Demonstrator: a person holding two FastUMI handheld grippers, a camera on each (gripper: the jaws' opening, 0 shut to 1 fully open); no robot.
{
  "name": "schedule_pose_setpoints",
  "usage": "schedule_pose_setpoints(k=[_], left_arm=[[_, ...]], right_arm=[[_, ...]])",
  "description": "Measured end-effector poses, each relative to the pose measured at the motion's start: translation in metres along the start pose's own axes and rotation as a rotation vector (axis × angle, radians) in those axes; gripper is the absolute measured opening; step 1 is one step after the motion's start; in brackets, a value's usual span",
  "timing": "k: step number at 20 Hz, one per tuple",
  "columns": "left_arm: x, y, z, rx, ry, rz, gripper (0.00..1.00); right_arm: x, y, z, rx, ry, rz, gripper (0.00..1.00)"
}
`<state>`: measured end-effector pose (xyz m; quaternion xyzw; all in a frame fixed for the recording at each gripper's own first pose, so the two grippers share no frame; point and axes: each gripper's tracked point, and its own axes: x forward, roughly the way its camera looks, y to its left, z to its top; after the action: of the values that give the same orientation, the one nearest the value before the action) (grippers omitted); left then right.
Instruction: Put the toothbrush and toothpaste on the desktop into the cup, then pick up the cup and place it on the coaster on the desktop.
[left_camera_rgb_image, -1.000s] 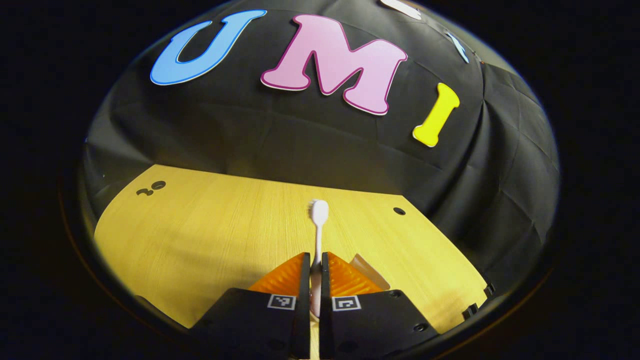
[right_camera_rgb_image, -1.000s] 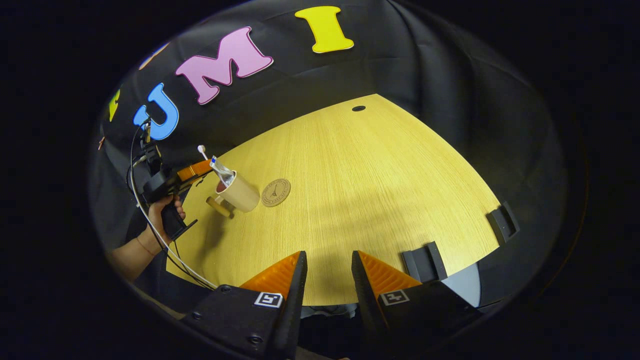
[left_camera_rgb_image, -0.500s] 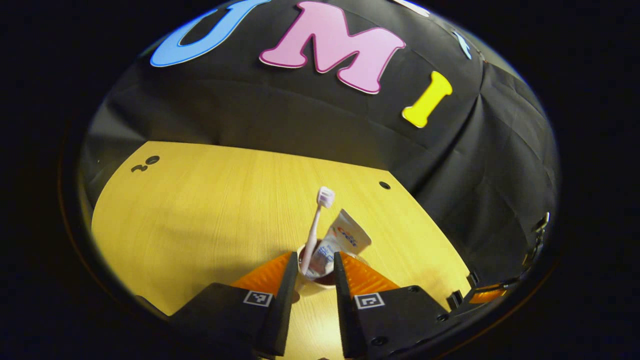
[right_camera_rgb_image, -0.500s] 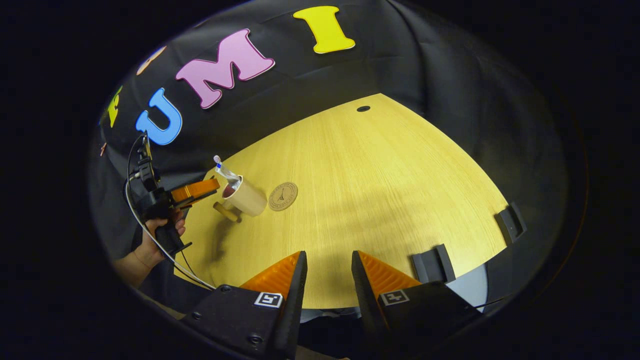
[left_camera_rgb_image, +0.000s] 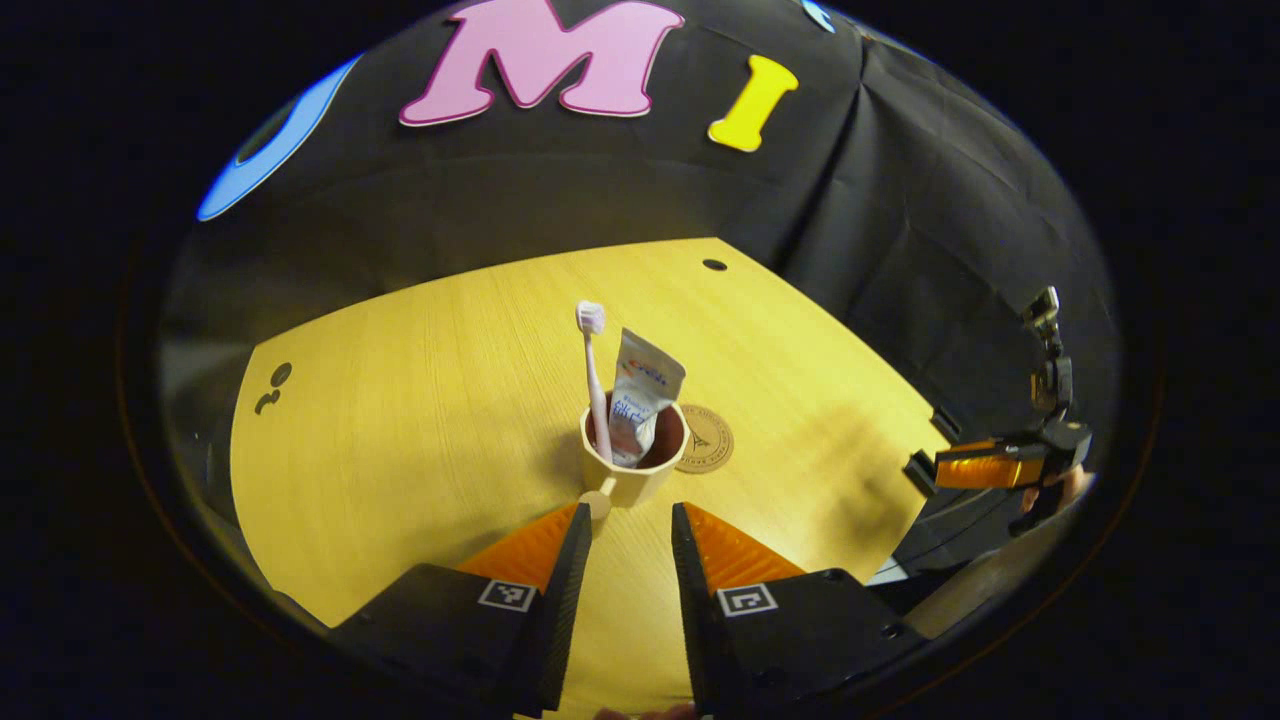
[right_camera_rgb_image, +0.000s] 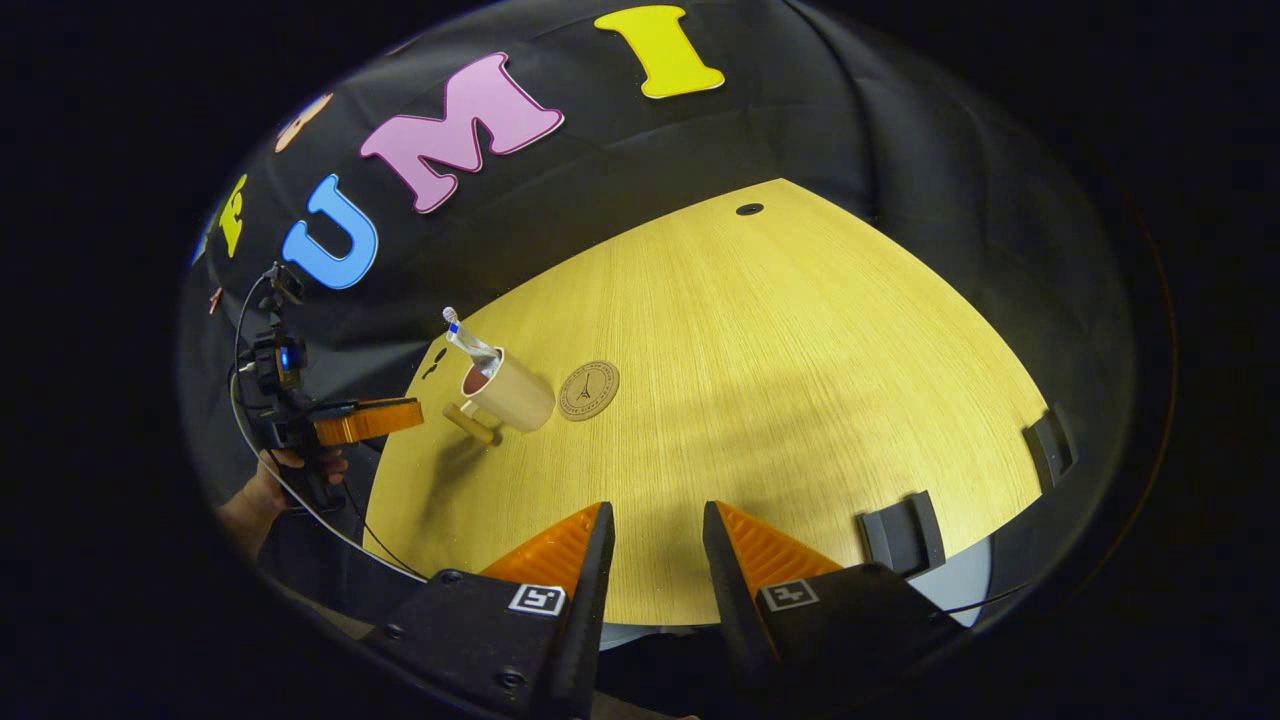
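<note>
The beige cup with a wooden peg handle (left_camera_rgb_image: 632, 462) holds the white toothbrush (left_camera_rgb_image: 593, 375) and toothpaste tube (left_camera_rgb_image: 640, 395), with the round cork coaster (left_camera_rgb_image: 706, 439) touching at three o'clock. Both the left gripper (left_camera_rgb_image: 622, 560) and right gripper (right_camera_rgb_image: 655, 560) are released, empty. A clumsy grasp at the handle could tip the top-heavy cup.

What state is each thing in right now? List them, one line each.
Pale pink plastic toothbrush: upright in the cup, bristles up.
White toothpaste tube: standing in the cup, leaning.
Beige cup with wooden handle: upright on the desktop, beside the coaster, not on it.
Round brown coaster: flat, bare.
Left gripper: jaws open, holding nothing, facing the cup's handle.
Right gripper: jaws open, holding nothing.
</note>
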<state>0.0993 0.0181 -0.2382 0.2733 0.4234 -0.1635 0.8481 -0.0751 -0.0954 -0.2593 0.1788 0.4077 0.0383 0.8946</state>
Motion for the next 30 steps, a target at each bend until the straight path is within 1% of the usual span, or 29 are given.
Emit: schedule_pose_setpoints(k=[4, 11, 14, 17, 18, 19, 20, 21, 22, 23, 25, 26, 29, 30], left_arm=[[0.012, 0.008, -0.008, 0.063, 0.059, 0.004, 0.51], [0.047, 0.019, -0.017, 0.054, 0.161, -0.012, 0.51], [0.063, 0.021, -0.029, 0.078, 0.229, -0.018, 0.52], [0.077, 0.027, -0.037, 0.123, 0.276, -0.011, 0.51], [0.081, 0.028, -0.039, 0.135, 0.289, -0.011, 0.60], [0.085, 0.028, -0.038, 0.145, 0.297, -0.011, 0.61], [0.090, 0.028, -0.038, 0.154, 0.306, -0.010, 0.60], [0.096, 0.029, -0.038, 0.163, 0.313, -0.009, 0.51], [0.102, 0.029, -0.039, 0.171, 0.322, -0.009, 0.51], [0.107, 0.028, -0.041, 0.177, 0.335, -0.011, 0.60], [0.115, 0.025, -0.046, 0.180, 0.369, -0.025, 0.60], [0.118, 0.023, -0.047, 0.182, 0.380, -0.030, 0.51], [0.126, 0.023, -0.046, 0.190, 0.387, -0.021, 0.51], [0.127, 0.023, -0.046, 0.195, 0.392, -0.019, 0.59]], right_arm=[[-0.004, -0.006, -0.002, 0.017, -0.008, -0.014, 0.55], [-0.012, -0.021, -0.007, 0.062, -0.019, -0.052, 0.55], [-0.015, -0.026, -0.007, 0.081, -0.027, -0.065, 0.55], [-0.015, -0.030, -0.006, 0.108, -0.038, -0.076, 0.55], [-0.016, -0.032, -0.005, 0.115, -0.042, -0.081, 0.55], [-0.017, -0.034, -0.006, 0.120, -0.046, -0.086, 0.55], [-0.016, -0.036, -0.006, 0.126, -0.047, -0.092, 0.55], [-0.017, -0.037, -0.007, 0.132, -0.049, -0.097, 0.55], [-0.018, -0.039, -0.010, 0.140, -0.049, -0.103, 0.55], [-0.019, -0.041, -0.011, 0.149, -0.051, -0.108, 0.55], [-0.023, -0.046, -0.013, 0.162, -0.055, -0.122, 0.55], [-0.025, -0.049, -0.013, 0.172, -0.060, -0.127, 0.55], [-0.029, -0.056, -0.015, 0.195, -0.068, -0.141, 0.55], [-0.030, -0.055, -0.017, 0.201, -0.069, -0.143, 0.55]])
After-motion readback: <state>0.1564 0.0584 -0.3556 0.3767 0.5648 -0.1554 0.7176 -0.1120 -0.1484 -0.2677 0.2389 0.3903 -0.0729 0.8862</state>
